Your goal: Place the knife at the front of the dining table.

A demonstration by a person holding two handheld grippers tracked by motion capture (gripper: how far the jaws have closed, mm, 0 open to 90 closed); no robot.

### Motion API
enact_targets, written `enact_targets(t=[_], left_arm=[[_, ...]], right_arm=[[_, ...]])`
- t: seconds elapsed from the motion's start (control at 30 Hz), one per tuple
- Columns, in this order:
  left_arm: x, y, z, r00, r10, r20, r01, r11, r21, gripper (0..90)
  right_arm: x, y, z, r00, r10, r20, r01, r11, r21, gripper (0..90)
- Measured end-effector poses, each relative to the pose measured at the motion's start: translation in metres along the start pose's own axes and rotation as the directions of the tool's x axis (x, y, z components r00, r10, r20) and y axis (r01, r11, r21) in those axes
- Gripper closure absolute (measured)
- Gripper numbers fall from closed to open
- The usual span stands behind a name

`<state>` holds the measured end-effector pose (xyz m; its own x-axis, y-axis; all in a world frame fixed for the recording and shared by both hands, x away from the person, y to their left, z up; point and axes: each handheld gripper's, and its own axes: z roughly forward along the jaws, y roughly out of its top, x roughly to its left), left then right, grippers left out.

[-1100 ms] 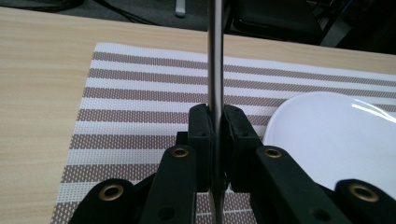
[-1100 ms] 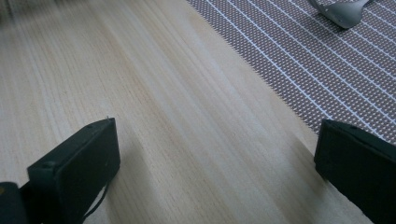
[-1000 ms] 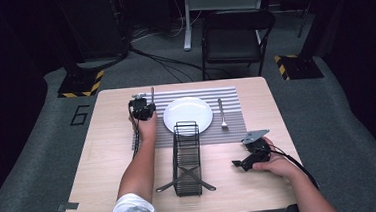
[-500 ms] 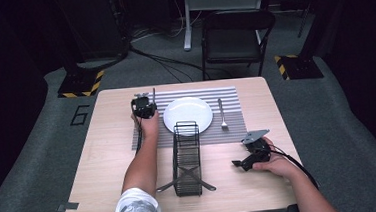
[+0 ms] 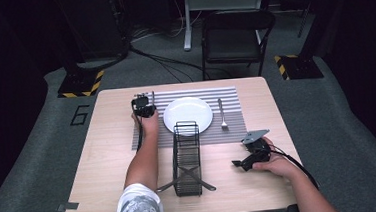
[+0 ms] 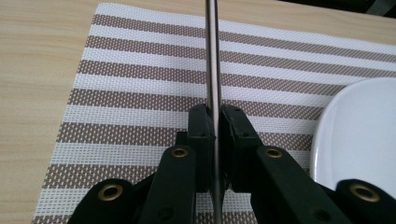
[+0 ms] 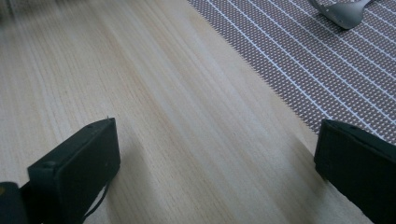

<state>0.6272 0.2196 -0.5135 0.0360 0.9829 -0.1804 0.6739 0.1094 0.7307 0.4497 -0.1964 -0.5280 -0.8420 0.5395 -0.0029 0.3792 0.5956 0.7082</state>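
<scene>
My left gripper (image 5: pixel 143 106) (image 6: pixel 215 116) is shut on a thin metal utensil (image 6: pixel 211 56), seen edge-on, whose shaft runs forward over the striped placemat (image 6: pixel 140 93). In the high view it hovers above the mat's left part, just left of the white plate (image 5: pixel 187 115) (image 6: pixel 364 130), with the utensil (image 5: pixel 152 94) poking out beyond the jaws. A fork (image 5: pixel 222 113) lies on the mat right of the plate. My right gripper (image 5: pixel 240 165) (image 7: pixel 217 154) rests open low over bare wood at the front right, nothing between its jaws. One end of the fork (image 7: pixel 345 14) lies ahead of it.
A black wire rack (image 5: pixel 187 158) stands lengthwise in the middle front of the wooden table (image 5: pixel 104 162), between my forearms, its far end touching the plate's near rim. A folding chair (image 5: pixel 233 32) stands beyond the far edge.
The left gripper has edged very slightly toward the plate with the utensil still in it. The right gripper has stayed put.
</scene>
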Motion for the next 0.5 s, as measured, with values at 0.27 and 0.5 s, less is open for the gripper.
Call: enact_targets(t=[0.27, 0.5], left_arm=[[0.002, 0.002, -0.002, 0.9999, 0.007, -0.011, -0.007, 0.9999, -0.01, 74.4], [0.008, 0.001, -0.01, 1.0, -0.001, 0.003, 0.001, 1.0, -0.006, 65.6]], right_arm=[[0.0, 0.0, 0.0, 1.0, -0.001, -0.001, 0.001, 1.0, 0.0, 0.0], [0.0, 0.0, 0.0, 1.0, -0.006, -0.002, 0.006, 1.0, 0.003, 0.0]])
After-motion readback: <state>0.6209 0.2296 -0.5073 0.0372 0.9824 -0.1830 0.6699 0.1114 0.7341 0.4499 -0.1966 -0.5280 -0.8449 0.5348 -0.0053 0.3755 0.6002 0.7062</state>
